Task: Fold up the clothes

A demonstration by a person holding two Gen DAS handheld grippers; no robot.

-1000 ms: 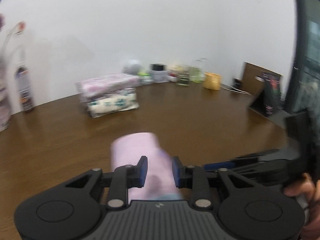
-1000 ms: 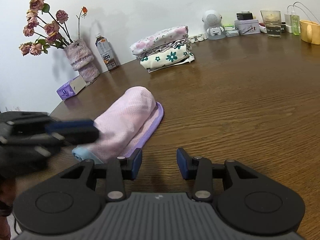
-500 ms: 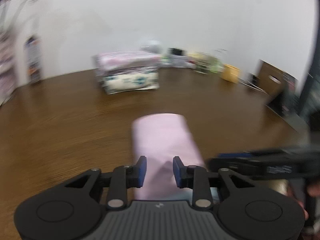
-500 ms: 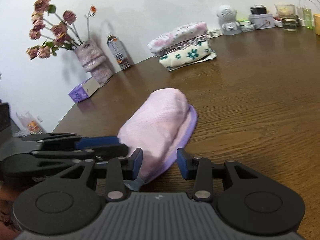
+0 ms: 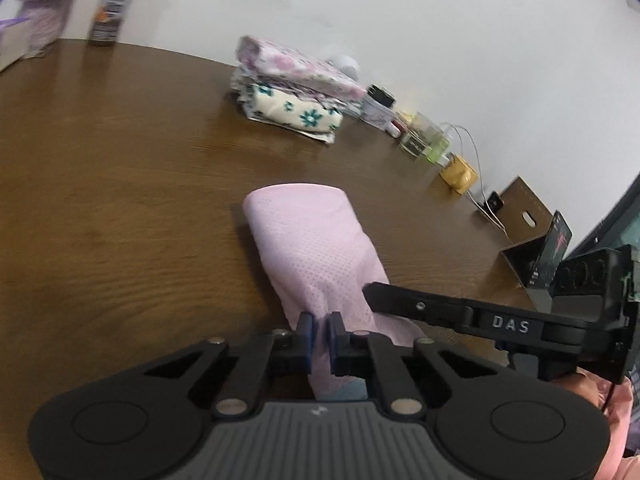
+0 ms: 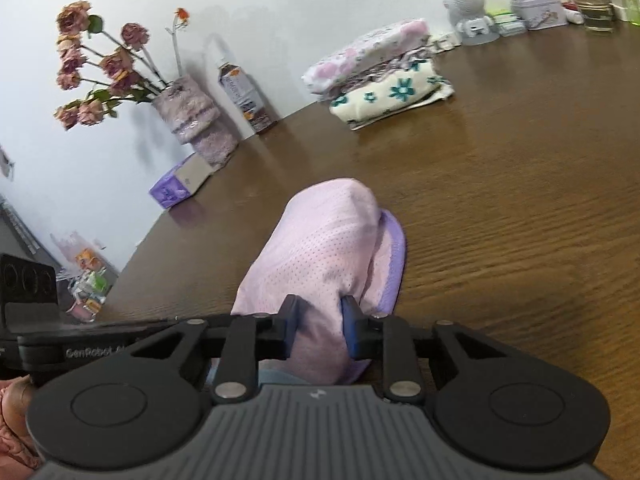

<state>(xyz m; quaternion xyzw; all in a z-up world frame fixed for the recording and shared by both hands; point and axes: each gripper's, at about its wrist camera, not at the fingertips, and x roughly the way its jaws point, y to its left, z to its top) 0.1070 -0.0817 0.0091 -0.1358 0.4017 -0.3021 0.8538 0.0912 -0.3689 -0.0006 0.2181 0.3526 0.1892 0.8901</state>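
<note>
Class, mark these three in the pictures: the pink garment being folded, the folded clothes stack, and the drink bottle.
pink garment (image 6: 320,248), right wrist view, on its dotted top layer.
folded clothes stack (image 6: 384,92), right wrist view, on the cream flowered bottom piece.
drink bottle (image 6: 244,96), right wrist view, on its label.

Even, soft indoor light, fairly bright, source unseen. Glossy brown wooden table (image 5: 120,184) shows pale sheen and faint shadows. Strong fisheye bending and dark corners in both views. Left view blurred; far clutter soft in both.
</note>
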